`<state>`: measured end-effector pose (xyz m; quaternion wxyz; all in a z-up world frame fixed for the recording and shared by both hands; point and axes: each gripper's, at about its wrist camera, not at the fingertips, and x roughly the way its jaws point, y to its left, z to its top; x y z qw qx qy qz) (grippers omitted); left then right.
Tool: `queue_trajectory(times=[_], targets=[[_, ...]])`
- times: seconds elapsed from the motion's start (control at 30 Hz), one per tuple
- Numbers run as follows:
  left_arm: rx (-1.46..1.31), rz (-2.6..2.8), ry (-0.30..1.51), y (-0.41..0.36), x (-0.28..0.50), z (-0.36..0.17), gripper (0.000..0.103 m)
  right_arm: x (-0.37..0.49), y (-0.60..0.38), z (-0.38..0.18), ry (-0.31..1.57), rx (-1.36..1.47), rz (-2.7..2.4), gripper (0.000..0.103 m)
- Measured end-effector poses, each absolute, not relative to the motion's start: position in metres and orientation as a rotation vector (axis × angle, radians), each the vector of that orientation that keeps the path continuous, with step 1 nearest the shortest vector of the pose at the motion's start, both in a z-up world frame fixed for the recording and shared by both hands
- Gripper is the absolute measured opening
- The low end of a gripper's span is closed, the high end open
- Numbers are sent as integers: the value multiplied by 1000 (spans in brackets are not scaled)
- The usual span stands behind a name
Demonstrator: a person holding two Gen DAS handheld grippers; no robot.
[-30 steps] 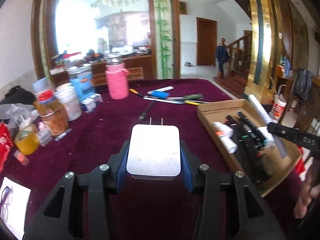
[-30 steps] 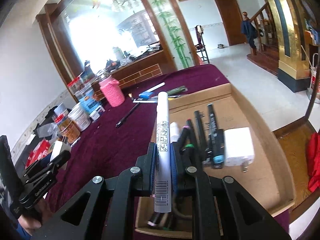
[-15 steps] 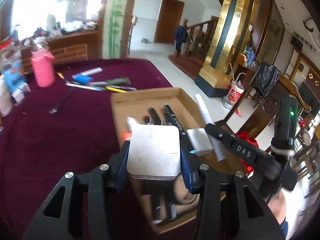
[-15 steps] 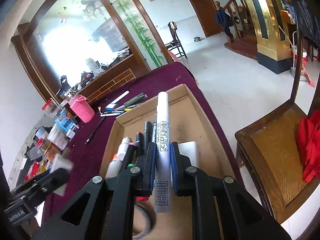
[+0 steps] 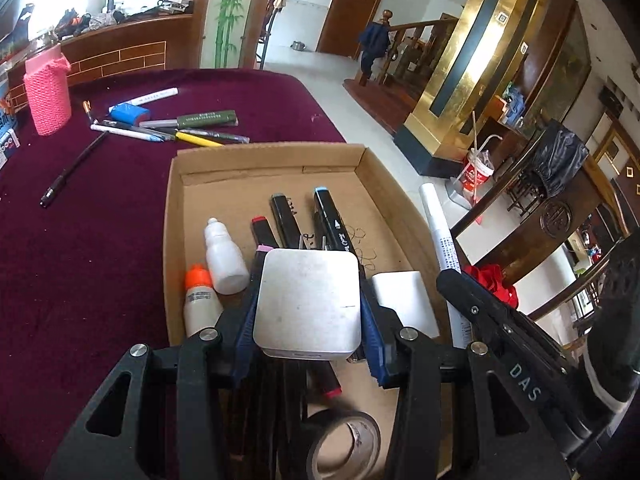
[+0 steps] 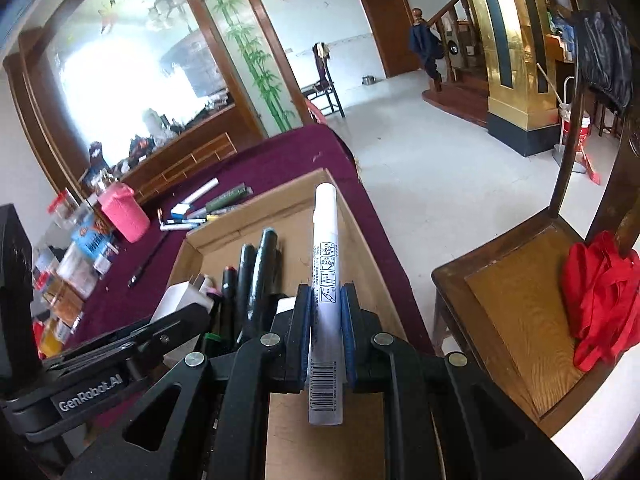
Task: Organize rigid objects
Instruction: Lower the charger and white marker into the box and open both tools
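Both grippers loaded, hovering over the cardboard box (image 5: 174, 216) on the velvety maroon table (image 5: 80, 248)

Left gripper (image 5: 308, 312) pinches a boxy matte-white charger (image 5: 308, 304), rounded corners, above the markers (image 5: 332, 220). Right gripper (image 6: 325, 320) is clamped on a slim white pen (image 6: 326, 256) over the box's right side. Glossy tape roll (image 5: 344, 444) lies inside.

Bright hall with pale tiled floor (image 6: 420, 152).
Gold pillar (image 5: 460, 72), wooden door (image 6: 382, 26), staircase (image 5: 404, 52), wooden chair (image 6: 516, 280).

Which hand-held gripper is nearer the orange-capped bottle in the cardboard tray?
Left. The left hand-held gripper hangs just beside the orange-capped bottle; the right hand-held gripper sits across the cardboard tray.
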<state>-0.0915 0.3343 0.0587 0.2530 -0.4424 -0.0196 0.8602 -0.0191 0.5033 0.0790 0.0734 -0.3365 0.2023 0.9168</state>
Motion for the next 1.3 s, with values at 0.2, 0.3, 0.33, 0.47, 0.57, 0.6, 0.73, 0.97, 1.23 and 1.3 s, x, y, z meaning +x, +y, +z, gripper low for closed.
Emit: queue_trajectory(times=[0.2,0.3,0.33,0.47,0.57,0.6,0.73,0.97,1.23,1.3], targets=[[-1217,2340,-42,334,-91,47,44,-24,503,76,577,-1036,2739,13],[-1227,2330,-55,332,-91,47,44,-25,505,72,555,-1066,2715,13],[-1227,2333,-49,333,-91,47,44,-25,505,71,553,-1070,2709,13],[-1246,2327,-45,334,-91,45,44,-23,507,72,548,-1075,2705,13],[-1245,2328,-42,333,-92,45,44,-24,507,71,538,-1084,2693,13],[-1246,2327,-42,333,-92,45,44,-24,507,71,534,-1086,2690,13],[-1244,2323,-41,332,-91,44,44,-24,507,72,522,-1088,2690,13],[-1212,2326,-20,331,-84,47,44,-24,505,72,515,-1089,2687,13],[-1218,2315,-33,325,-83,49,44,-24,504,73,497,-1091,2683,13],[-1211,2319,-41,323,-84,50,44,-25,501,73,491,-1088,2679,13]])
